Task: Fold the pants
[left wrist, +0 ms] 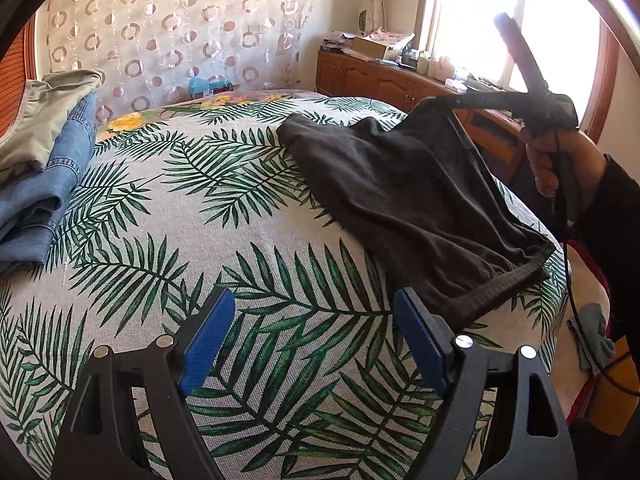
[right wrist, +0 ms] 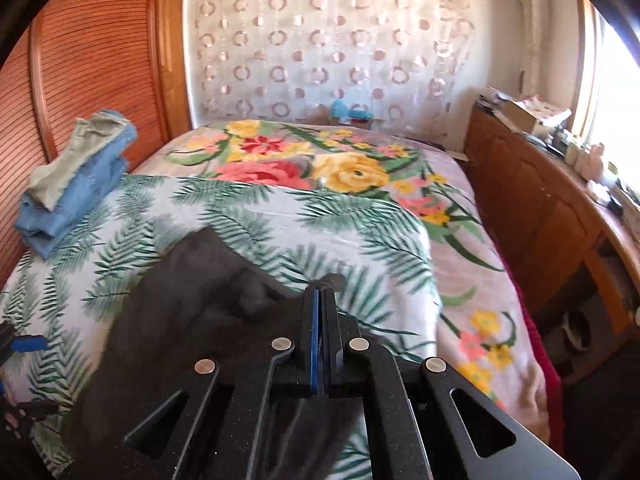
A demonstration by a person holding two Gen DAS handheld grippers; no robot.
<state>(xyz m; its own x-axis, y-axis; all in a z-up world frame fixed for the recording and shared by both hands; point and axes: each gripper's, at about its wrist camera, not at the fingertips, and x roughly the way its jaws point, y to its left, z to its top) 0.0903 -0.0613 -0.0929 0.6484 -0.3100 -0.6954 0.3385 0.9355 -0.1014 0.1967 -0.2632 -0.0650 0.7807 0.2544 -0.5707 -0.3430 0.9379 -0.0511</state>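
Dark grey pants [left wrist: 404, 196] lie across the palm-leaf bedspread [left wrist: 224, 208], with their waistband [left wrist: 504, 284] hanging toward the near right edge. My right gripper [left wrist: 444, 101] is shut on a corner of the pants and holds it lifted above the bed. From the right wrist view, the jaws of that gripper [right wrist: 321, 294] are pressed together on the dark cloth [right wrist: 200, 300], which drapes down to the left. My left gripper [left wrist: 314, 312] hovers open over bare bedspread, just left of the waistband, with nothing between its blue pads [left wrist: 208, 340].
A stack of folded clothes [left wrist: 44, 168], khaki over blue denim, sits at the bed's far left by a wooden louvred door [right wrist: 92, 60]. A floral blanket [right wrist: 320, 160] covers the bed's far end. A cluttered wooden cabinet [right wrist: 540, 208] runs along the right under a window.
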